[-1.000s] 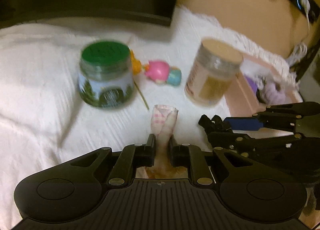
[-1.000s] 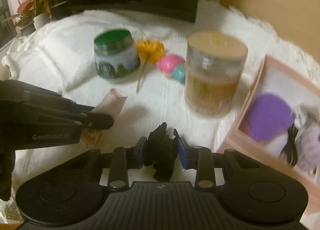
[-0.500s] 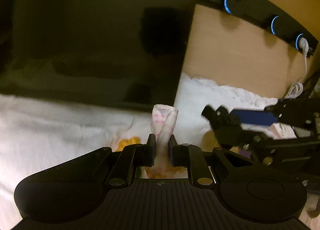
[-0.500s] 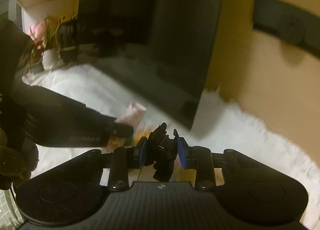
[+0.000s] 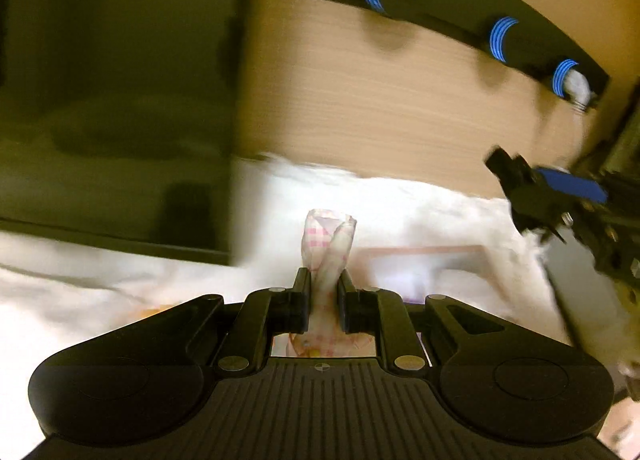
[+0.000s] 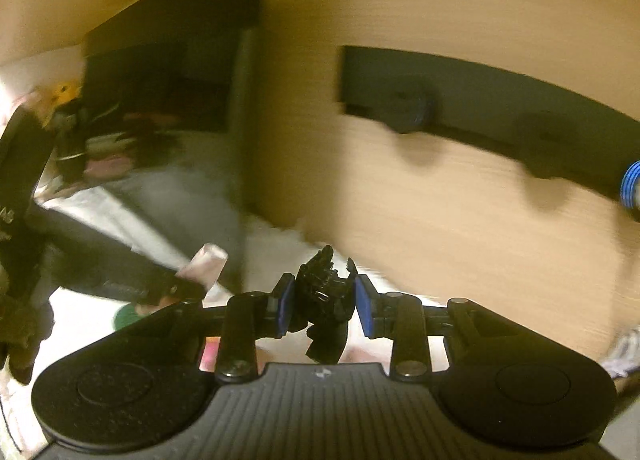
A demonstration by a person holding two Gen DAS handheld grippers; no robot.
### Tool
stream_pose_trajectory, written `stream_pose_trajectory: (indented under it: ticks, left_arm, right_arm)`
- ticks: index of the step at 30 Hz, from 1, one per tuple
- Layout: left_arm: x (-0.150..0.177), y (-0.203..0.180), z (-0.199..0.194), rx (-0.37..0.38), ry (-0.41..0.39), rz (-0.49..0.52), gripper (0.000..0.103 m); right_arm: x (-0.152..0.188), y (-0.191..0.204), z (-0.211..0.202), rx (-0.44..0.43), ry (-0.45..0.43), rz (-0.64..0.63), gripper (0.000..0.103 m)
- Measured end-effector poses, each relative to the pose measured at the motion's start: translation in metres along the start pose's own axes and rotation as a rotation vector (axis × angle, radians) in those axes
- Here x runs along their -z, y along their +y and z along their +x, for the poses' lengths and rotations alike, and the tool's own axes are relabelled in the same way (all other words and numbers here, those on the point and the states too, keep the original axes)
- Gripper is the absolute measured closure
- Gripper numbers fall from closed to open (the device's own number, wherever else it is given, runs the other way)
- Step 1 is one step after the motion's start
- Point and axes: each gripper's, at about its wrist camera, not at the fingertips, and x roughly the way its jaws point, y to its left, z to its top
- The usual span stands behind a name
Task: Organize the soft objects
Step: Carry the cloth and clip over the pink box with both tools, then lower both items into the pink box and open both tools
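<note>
Grippers raised above white fleece cloth, both views blurred. Left gripper: jaws narrowed onto a pink checked fabric roll, which stands upright between the black fingers and pokes out past their tips, clear of the cloth. Right gripper: blue-padded jaws pinched onto a black crumpled soft object, part of which hangs below the pads. In the left wrist view, the right gripper appears above and to the right of the cloth. A pink tray lies on the cloth, just behind the fabric roll. A dark screen stands at the cloth's far left edge. A wooden wall panel rises behind the cloth, carrying a black rail with blue-ringed knobs.
</note>
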Motion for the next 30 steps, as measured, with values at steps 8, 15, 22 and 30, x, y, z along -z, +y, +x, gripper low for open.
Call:
stream_pose_trajectory:
  ticks: [8,15,22,30]
  left_arm:
    - [0.023,-0.082,0.058,0.18,0.131,0.079,0.087]
    - [0.059,-0.121,0.118,0.28,0.318,0.099,0.087]
    - [0.076,-0.14,0.154,0.155,0.395,0.292,0.083]
    - [0.08,-0.13,0.17,0.117,0.433,0.288,0.066]
  right_arm:
    - [0.021,-0.074,-0.014,0.073,0.022,0.117,0.071]
    - [0.066,-0.102,0.026,0.057,0.184,0.216,0.071]
    - [0.1,-0.106,0.079,0.011,0.363,0.244,0.071]
    - [0.114,-0.11,0.118,0.027,0.439,0.26,0.071]
